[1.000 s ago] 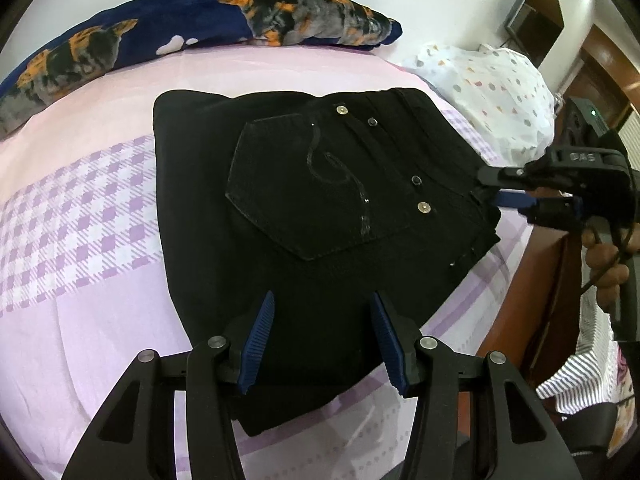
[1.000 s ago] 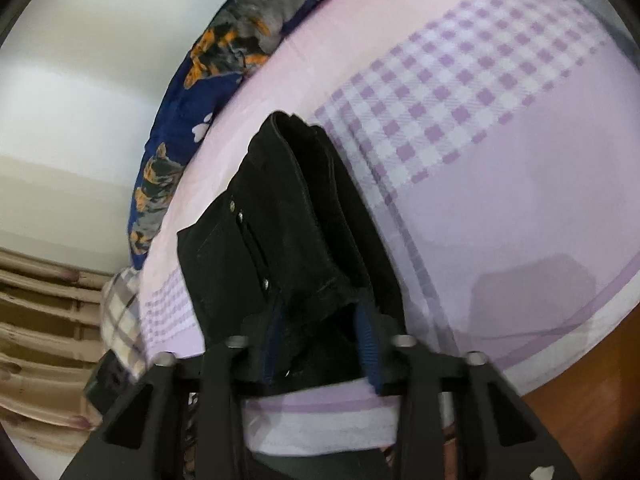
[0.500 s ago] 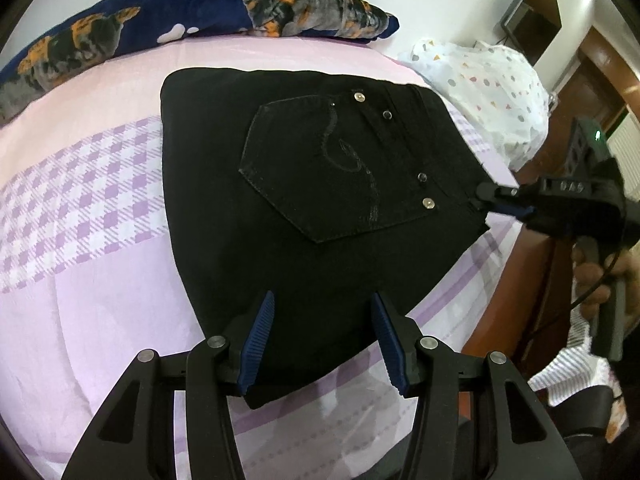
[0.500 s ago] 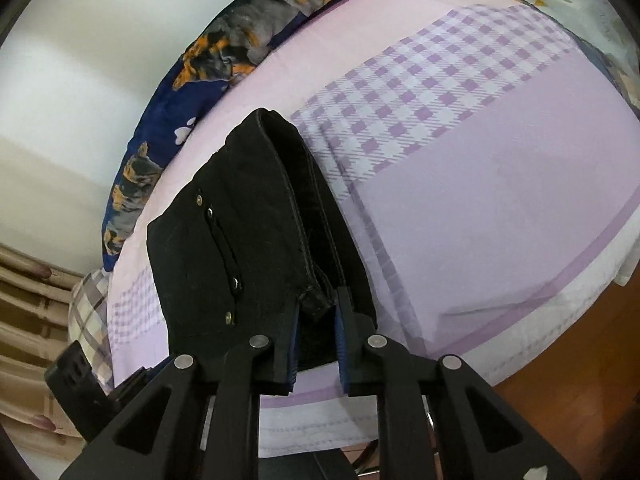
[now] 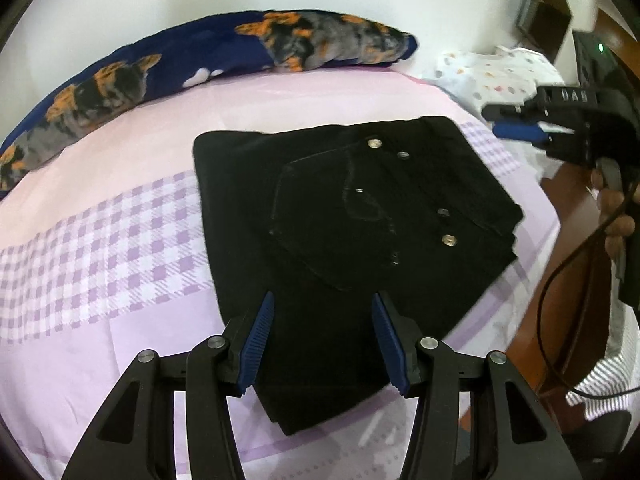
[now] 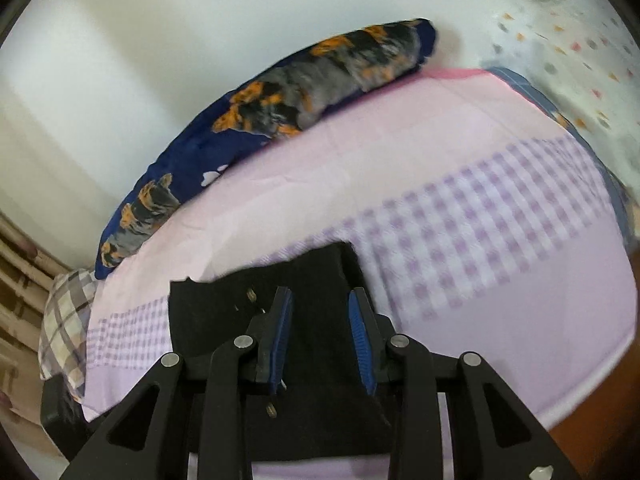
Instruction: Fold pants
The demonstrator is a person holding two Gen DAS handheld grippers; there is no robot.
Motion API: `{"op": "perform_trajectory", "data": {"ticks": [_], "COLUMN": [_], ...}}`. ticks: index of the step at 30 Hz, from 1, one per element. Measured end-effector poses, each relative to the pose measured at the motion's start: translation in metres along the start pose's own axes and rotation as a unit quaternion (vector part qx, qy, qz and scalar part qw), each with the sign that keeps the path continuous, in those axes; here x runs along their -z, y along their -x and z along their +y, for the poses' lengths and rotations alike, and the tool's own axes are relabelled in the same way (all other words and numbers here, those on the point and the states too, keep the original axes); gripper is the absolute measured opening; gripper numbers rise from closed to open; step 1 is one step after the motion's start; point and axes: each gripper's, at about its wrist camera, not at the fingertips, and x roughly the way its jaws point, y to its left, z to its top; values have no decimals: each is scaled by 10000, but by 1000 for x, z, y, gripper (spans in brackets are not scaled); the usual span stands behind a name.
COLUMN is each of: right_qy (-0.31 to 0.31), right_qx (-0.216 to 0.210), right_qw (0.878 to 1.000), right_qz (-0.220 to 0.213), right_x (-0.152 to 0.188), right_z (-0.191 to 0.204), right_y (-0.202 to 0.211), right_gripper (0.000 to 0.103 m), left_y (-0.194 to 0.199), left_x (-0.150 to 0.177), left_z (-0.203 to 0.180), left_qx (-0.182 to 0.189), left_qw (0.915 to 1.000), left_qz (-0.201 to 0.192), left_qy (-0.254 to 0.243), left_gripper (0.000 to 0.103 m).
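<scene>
The black pants (image 5: pixel 352 240) lie folded into a compact rectangle on the pink and purple checked bed sheet (image 5: pixel 100 248), back pocket and metal rivets facing up. My left gripper (image 5: pixel 322 340) is open and empty, hovering over the near edge of the pants. My right gripper (image 6: pixel 320 340) is open and empty, held above the pants (image 6: pixel 312 280) in its own view. In the left wrist view it (image 5: pixel 520 124) is raised clear of the pants' right edge, held by a hand.
A long navy pillow with a dog print (image 5: pixel 200 68) lies along the wall at the back. A white dotted cushion (image 5: pixel 488 76) sits at the back right. A checked cloth (image 6: pixel 68 320) lies at the bed's left end. The wooden bed edge (image 5: pixel 560 240) runs on the right.
My right gripper opened, let go of the pants' right edge and lifted away. The folded pants settled flat on the bed. My left gripper pulled back a little.
</scene>
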Motion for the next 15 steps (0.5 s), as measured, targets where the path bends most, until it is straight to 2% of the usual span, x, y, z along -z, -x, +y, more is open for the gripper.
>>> {"op": "perform_trajectory", "data": {"ticks": [4, 10, 15], "right_qy": [177, 257, 448], "right_qx": [117, 350, 447], "right_qw": [9997, 9973, 9951], "right_qz": [140, 595, 755], "right_x": [-8, 11, 30], "right_z": [11, 4, -2], "right_y": [-29, -65, -61], "right_gripper": [28, 25, 20], "left_y": [-12, -26, -26], "left_x": [2, 8, 12], "left_z": [6, 9, 6], "left_qx": [-177, -278, -316], "left_qw": [9996, 9987, 9988], "left_qz": [204, 393, 354], "left_qy": [80, 139, 92], "left_gripper": [52, 52, 53]}}
